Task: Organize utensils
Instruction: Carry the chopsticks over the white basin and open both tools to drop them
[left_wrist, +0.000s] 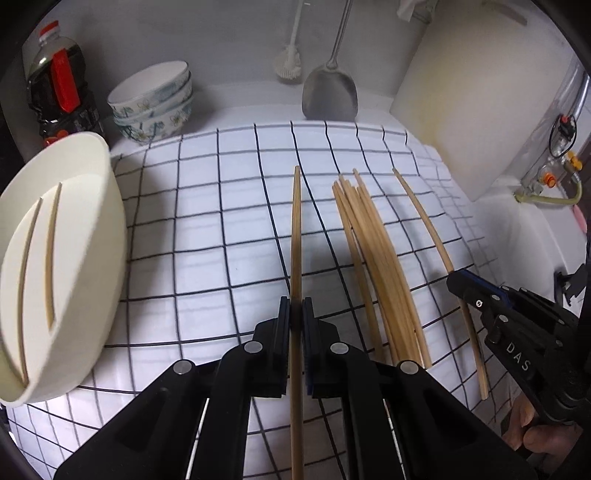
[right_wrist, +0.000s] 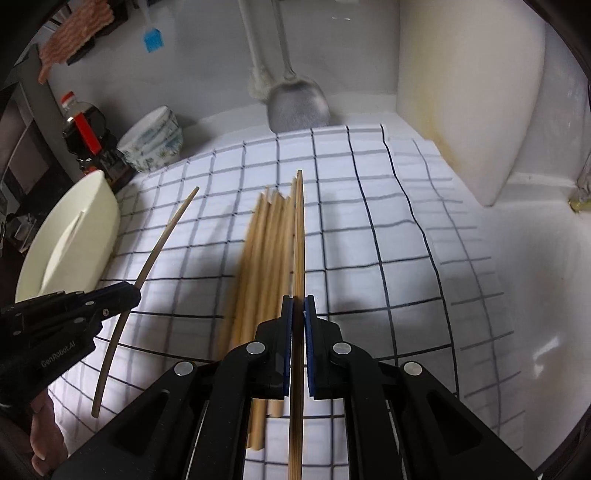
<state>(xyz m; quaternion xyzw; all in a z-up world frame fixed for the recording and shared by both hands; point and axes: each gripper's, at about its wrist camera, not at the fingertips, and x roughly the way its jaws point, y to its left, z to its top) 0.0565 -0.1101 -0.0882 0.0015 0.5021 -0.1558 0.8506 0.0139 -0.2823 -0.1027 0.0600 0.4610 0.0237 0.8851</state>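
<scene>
Two chopsticks pinched, one per gripper: left gripper (left_wrist: 296, 314) clamped on its chopstick (left_wrist: 296, 229), right gripper (right_wrist: 298, 310) clamped on its own (right_wrist: 300, 236). Both sticks running lengthwise ahead. Cream holder (left_wrist: 92, 229) far left, nearest the left hand; loose pile (left_wrist: 376, 266) between.

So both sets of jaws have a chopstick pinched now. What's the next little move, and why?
Probably carry the left gripper with its chopstick over to the cream holder on the left and drop it in. Two chopsticks already lie inside it, while a loose pile waits on the checked cloth. The right gripper, shut on its own chopstick, could follow.
</scene>
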